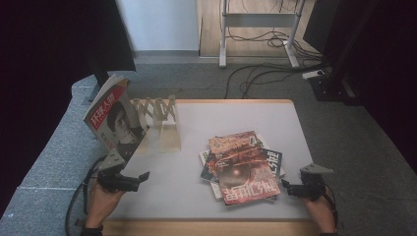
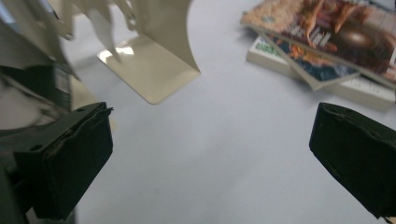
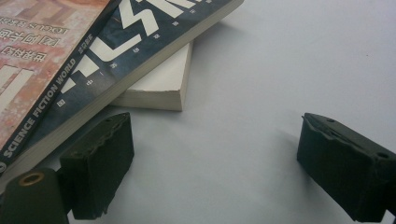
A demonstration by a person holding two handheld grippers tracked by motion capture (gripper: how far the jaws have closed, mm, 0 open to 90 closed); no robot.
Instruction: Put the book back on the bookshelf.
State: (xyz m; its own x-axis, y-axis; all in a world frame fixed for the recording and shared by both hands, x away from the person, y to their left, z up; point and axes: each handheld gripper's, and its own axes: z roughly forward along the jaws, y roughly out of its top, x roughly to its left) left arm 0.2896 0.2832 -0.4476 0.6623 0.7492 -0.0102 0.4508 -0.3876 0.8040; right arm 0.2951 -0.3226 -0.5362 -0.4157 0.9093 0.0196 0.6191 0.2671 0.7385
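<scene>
Lettering first: in my right gripper view the dark blue spine of one magazine reads "SCIENCE FICTION WORLD", with large white characters across its cover. The red magazine [image 1: 114,119] leaning in the rack carries white characters on a red band, which I cannot read, above a dark portrait.

Taking the beige folding rack [image 1: 160,119] as my landmark: that one red magazine stands tilted against the rack's left end, and a pile of magazines [image 1: 242,164] lies flat on the grey table [image 1: 177,182] to the rack's right and nearer to me. I make out at least three in the pile, possibly four, fanned askew; the exact count is unclear.

My left gripper [image 1: 141,178] sits nearer to me than the rack, just below the leaning magazine's lower corner, jaws spread wide with bare table between them. My right gripper [image 1: 286,188] is well right of the rack, at the pile's near right corner, jaws apart and gripping nothing; one pad [image 3: 100,163] lies just beside the pile's edge.
</scene>
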